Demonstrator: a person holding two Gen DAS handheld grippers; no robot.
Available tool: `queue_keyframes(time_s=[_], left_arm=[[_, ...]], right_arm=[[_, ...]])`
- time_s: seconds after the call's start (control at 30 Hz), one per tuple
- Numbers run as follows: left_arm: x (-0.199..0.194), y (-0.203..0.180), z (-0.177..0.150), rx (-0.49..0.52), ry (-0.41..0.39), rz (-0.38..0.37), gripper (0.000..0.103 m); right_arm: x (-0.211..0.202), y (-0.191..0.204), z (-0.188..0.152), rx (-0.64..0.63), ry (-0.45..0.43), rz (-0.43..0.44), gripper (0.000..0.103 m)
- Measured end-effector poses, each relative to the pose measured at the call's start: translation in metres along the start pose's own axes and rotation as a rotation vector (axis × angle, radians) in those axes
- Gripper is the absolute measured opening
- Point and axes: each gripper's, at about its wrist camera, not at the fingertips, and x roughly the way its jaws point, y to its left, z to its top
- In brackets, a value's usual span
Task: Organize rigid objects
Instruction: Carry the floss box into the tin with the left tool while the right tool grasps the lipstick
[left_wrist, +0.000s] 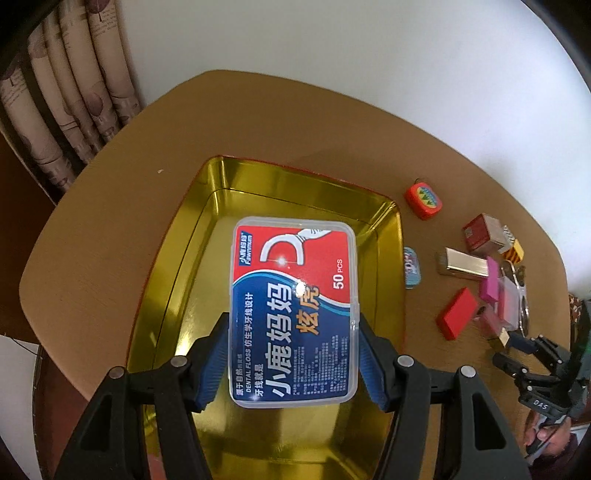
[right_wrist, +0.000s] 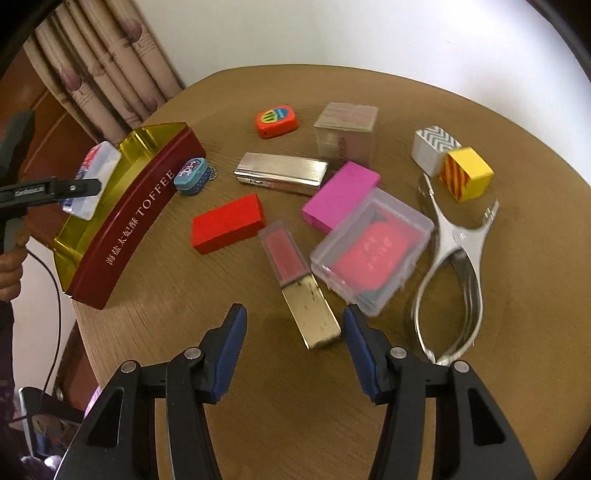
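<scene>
Floss box (left_wrist: 293, 314) clamped between our left gripper (left_wrist: 293, 365) jaws over toffee tin (left_wrist: 221, 184) | right gripper (right_wrist: 295, 354) jaws spread, lipstick (right_wrist: 301, 284) just ahead.

Floss box (left_wrist: 293, 312): clear glossy plastic, a printed paper label seen through it, glare spots caught on the lid.
Toffee tin (left_wrist: 207, 236): polished gold metal inside, mirror-bright; a smooth dark red painted outside is shown in the right view.
Table (right_wrist: 280, 387): brown wood grain, matt.
Silver case (right_wrist: 282, 173): ribbed, shiny metal.
Red block (right_wrist: 227, 223): matt, flat colour.
Tongs (right_wrist: 456, 258): polished metal, reflections seen.
Finger pads (left_wrist: 216, 360): blue, ribbed, dull.
</scene>
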Motion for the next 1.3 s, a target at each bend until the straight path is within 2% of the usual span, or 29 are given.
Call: queue_keyframes(time_s=[0.17,0.4,0.53,0.67,0.8,0.9,1.0,1.1,1.23,1.3], left_arm=[[0.016,0.003,0.007,0.007,0.024,0.007,0.064],[0.033,0.007,0.025,0.028,0.034,0.056,0.064],[0.043,0.007,0.036,0.052,0.048,0.093,0.064],[0.048,0.006,0.042,0.072,0.041,0.151,0.065],[0.039,0.005,0.038,0.079,0.001,0.213,0.065],[0.013,0.004,0.022,0.048,-0.07,0.225,0.065],[-0.026,0.009,0.001,-0.025,-0.155,0.196,0.065],[-0.059,0.027,-0.028,-0.107,-0.201,0.158,0.065],[-0.081,0.044,-0.071,-0.188,-0.198,0.145,0.066],[-0.078,0.051,-0.091,-0.182,-0.163,0.15,0.066]], right_arm=[[0.013,0.011,0.015,-0.058,0.053,-0.007,0.053],[0.029,0.026,0.027,-0.13,0.124,-0.065,0.045],[0.034,0.032,0.032,-0.141,0.155,-0.121,0.037],[0.037,0.036,0.038,-0.143,0.174,-0.144,0.021],[0.038,0.04,0.039,-0.139,0.167,-0.161,0.019],[0.035,0.042,0.035,-0.118,0.149,-0.163,0.019],[0.031,0.041,0.03,-0.073,0.131,-0.143,0.019],[0.022,0.035,0.022,-0.03,0.122,-0.102,0.019],[0.007,0.041,0.02,0.037,0.104,-0.023,0.019],[-0.002,0.048,0.026,0.061,0.087,0.031,0.019]])
